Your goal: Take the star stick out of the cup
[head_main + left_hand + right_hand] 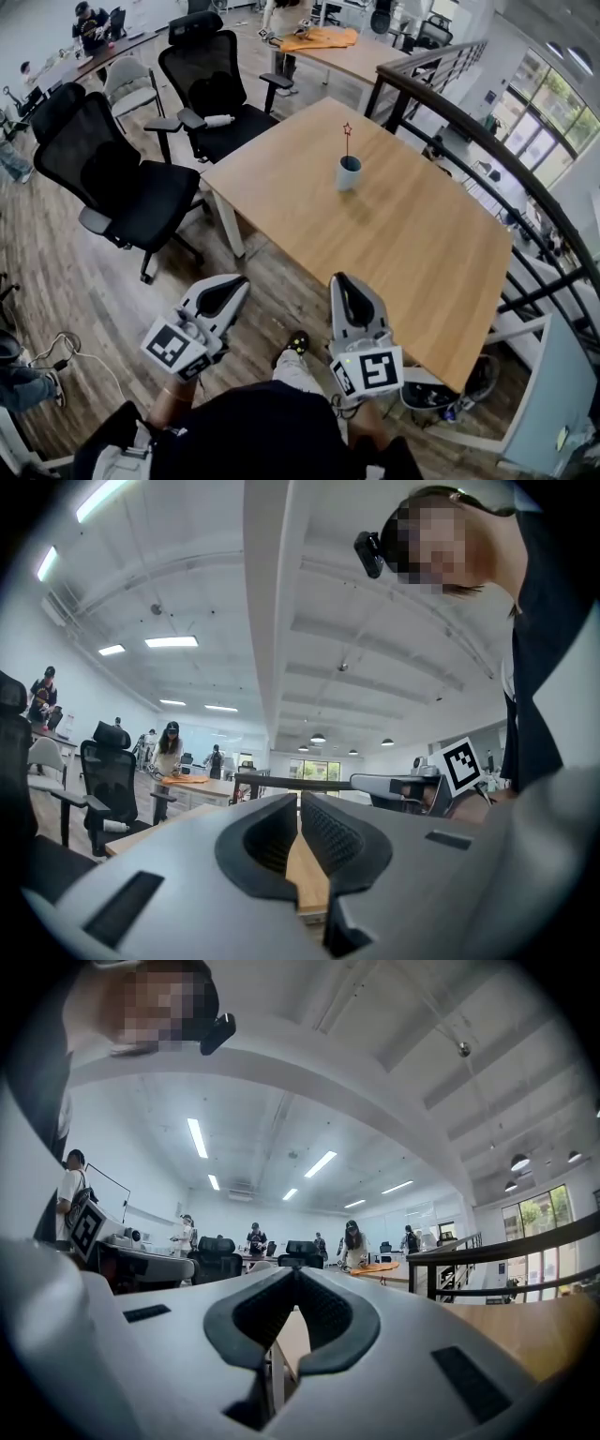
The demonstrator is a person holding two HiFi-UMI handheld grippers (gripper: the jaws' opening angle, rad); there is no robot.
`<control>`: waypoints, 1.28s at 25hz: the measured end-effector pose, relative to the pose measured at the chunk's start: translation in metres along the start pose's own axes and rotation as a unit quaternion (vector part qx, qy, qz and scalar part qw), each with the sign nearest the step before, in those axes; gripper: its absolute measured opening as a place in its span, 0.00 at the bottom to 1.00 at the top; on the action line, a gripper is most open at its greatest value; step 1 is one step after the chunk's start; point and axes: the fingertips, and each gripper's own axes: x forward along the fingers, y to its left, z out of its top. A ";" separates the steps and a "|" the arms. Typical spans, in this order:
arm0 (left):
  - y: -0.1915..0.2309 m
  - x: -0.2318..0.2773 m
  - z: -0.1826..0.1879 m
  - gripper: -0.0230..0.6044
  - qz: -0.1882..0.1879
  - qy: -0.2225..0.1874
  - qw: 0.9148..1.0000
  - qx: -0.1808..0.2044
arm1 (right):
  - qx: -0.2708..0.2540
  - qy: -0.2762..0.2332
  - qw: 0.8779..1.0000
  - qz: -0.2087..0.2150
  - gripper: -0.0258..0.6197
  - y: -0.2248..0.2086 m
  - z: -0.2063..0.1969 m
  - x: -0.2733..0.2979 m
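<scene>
Both tools idle, nothing gripped.
- left tool [236, 283] [300, 797]: jaws closed tip to tip, empty. Only a sliver of tabletop [403, 253] shows through the gap behind the tips in the left gripper view. It sits over the floor [103, 300], short of the tabletop's near edge.
- right tool [341, 278] [295, 1273]: jaws closed, empty. In the head view its tip overlaps the tabletop's near edge; cannot tell whether it is actually over the wood.
- Both point roughly level toward the tabletop, side by side but apart.
- cup [349, 174]: upright, toward the far corner of the tabletop, inboard of both edges, well apart from both tools.
- star stick [347, 142]: standing in the cup, about vertical, star end up.
- Surroundings: two black office chairs [131, 183] off the left edge, dark railing [487, 141] along the right side.
</scene>
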 end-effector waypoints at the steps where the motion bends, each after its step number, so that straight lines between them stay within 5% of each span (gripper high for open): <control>1: 0.005 0.008 0.001 0.07 0.001 0.000 1.000 0.002 | 0.002 0.000 1.000 0.002 0.08 -0.007 -0.001 0.008; 32: 0.091 0.229 -0.011 0.07 -0.017 0.045 0.998 0.028 | 0.020 0.005 1.000 -0.018 0.08 -0.200 -0.029 0.140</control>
